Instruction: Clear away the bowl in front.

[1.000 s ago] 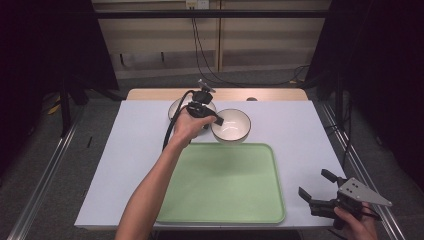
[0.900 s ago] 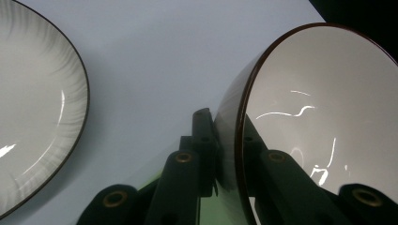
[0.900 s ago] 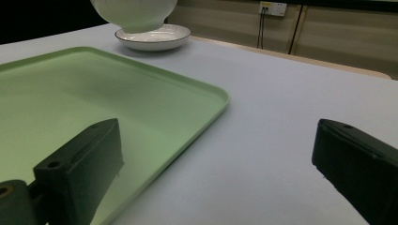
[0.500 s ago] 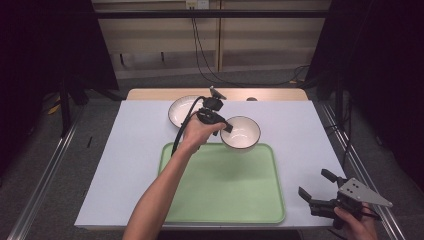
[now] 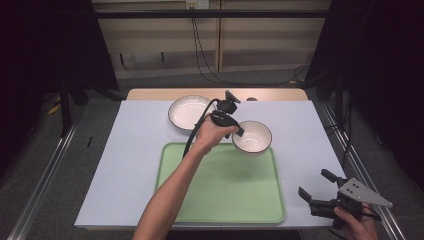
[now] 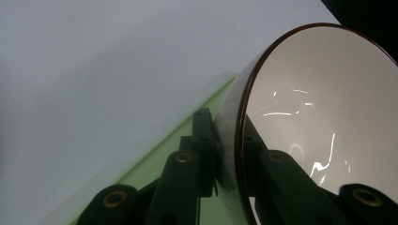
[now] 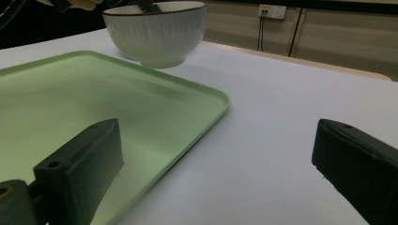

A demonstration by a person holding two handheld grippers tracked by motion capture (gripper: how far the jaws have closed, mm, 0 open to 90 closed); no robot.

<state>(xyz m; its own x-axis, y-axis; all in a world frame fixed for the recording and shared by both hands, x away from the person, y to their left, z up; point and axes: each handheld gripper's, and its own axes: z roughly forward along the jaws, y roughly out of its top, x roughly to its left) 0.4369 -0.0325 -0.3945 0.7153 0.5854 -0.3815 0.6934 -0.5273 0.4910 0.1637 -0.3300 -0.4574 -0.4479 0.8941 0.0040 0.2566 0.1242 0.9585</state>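
Two dishes up: one white bowl [image 5: 252,136] and one plate [image 5: 189,111], plus one green tray [image 5: 220,187]. The left gripper [image 5: 239,131] clamps the bowl's rim, forearm outstretched, holding it above the tray's far edge. The right gripper [image 5: 316,189] rests near the table's corner, jaws spread wide.

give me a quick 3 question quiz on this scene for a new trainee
1. True or false: the left gripper is shut on the bowl's rim.
2. What does the bowl hang over? A) the plate B) the green tray's far edge C) the floor
3. How do the right gripper's jaws stand?

Key
1. True: one jaw inside, one outside.
2. B: it hangs above the green tray; the plate lies apart behind.
3. Open, holding nothing.
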